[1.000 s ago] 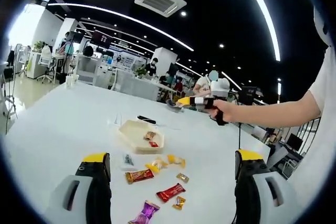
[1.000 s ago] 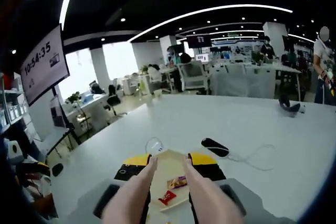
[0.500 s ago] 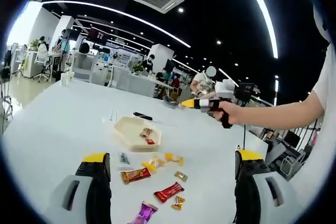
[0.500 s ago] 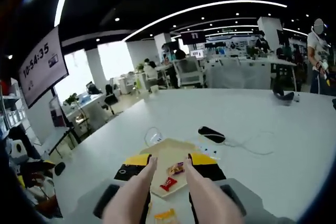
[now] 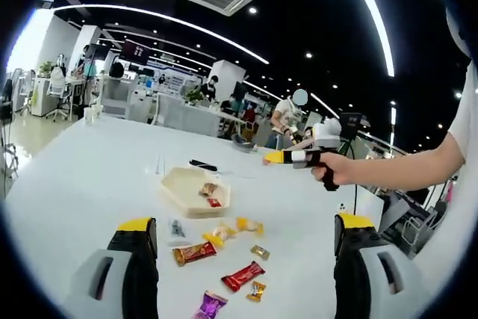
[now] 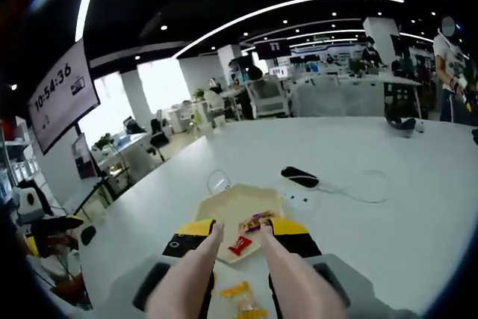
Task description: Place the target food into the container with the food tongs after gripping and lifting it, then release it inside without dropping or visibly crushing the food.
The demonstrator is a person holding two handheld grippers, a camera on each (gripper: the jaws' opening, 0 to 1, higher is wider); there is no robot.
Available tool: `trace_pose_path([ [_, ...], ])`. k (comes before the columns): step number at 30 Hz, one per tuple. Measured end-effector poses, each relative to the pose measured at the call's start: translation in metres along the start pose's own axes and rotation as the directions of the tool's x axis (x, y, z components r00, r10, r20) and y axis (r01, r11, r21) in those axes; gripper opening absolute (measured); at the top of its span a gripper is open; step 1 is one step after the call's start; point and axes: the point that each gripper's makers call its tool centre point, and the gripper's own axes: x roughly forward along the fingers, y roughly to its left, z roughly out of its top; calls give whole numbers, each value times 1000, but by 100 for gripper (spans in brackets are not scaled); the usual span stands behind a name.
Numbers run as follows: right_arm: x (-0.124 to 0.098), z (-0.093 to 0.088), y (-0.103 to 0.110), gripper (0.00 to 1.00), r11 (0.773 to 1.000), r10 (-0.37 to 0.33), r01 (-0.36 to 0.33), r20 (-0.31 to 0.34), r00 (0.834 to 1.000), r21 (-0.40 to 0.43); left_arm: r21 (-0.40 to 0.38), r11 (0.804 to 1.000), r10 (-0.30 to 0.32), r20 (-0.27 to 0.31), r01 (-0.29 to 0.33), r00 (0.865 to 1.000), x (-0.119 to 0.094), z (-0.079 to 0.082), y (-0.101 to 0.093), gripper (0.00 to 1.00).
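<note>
My right gripper (image 6: 237, 238) holds tongs (image 6: 237, 274), arms spread, nothing pinched, above container (image 6: 224, 211). Candies (image 5: 240, 276) loose on table (image 5: 82, 162). Step: between picks. Next: lower onto candy.

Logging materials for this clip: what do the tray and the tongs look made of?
Tray: cream, matte, thin-walled, probably moulded pulp or plastic. Tongs in the right claw: two smooth beige arms with a soft sheen, likely plastic or silicone; the look leaves that open.

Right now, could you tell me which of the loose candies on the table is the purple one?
The purple-wrapped candy, lowest in the left gripper view, beside the left tool's jaw. The others nearby are red, brown-red or yellow-gold.
</note>
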Motion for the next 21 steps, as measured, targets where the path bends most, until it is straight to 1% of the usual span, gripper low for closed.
trace_pose_path([
  [3, -2, -2, 2, 27, 1000, 3, -3, 12, 1000, 18, -1, 1000, 6, 1, -6, 1000, -1, -3, 1, 99],
  [5, -6, -5, 7, 27, 1000, 6, -6, 14, 1000, 3, -1, 1000, 0, -2, 0, 1000, 1, -6, 0, 99],
  [8, -6, -6, 2, 27, 1000, 4, -4, 5, 1000, 10, 1, 1000, -4, -28, 4, 1000, 4, -11, 0, 99],
  [9, -8, -10, 5, 27, 1000, 6, -6, -4, 1000, 14, 9, 1000, -6, -25, 6, 1000, 3, -9, -2, 99],
  [10, -9, -13, 7, 27, 1000, 7, -7, -18, 1000, -1, 14, 1000, -5, -14, 5, 1000, 2, -6, -4, 99],
  [11, -9, -13, 7, 27, 1000, 6, -6, -20, 1000, -9, 14, 1000, -1, -14, 2, 1000, 2, -6, -4, 99],
  [13, -13, -13, 10, 27, 1000, 11, -12, -19, 1000, -10, 66, 998, 20, -29, -18, 999, 2, -8, -4, 99],
  [14, -14, -14, 10, 27, 1000, 11, -12, -19, 1000, -11, 68, 998, 19, -31, -17, 999, 3, -8, -5, 99],
  [17, -18, -15, 10, 27, 1000, 7, -7, -9, 1000, -11, 50, 999, -16, -29, 18, 999, 9, -11, -11, 99],
  [19, -19, -16, 10, 27, 1000, 2, -2, -5, 1000, 0, 45, 999, -23, -35, 25, 999, 11, -12, -12, 99],
  [20, -20, -22, 11, 27, 1000, 5, -5, -19, 1000, 16, 52, 998, -25, -46, 28, 999, 11, -13, -14, 99],
  [21, -21, -24, 11, 27, 1000, 5, -5, -22, 1000, 15, 57, 998, -28, -37, 30, 999, 10, -10, -15, 99],
])
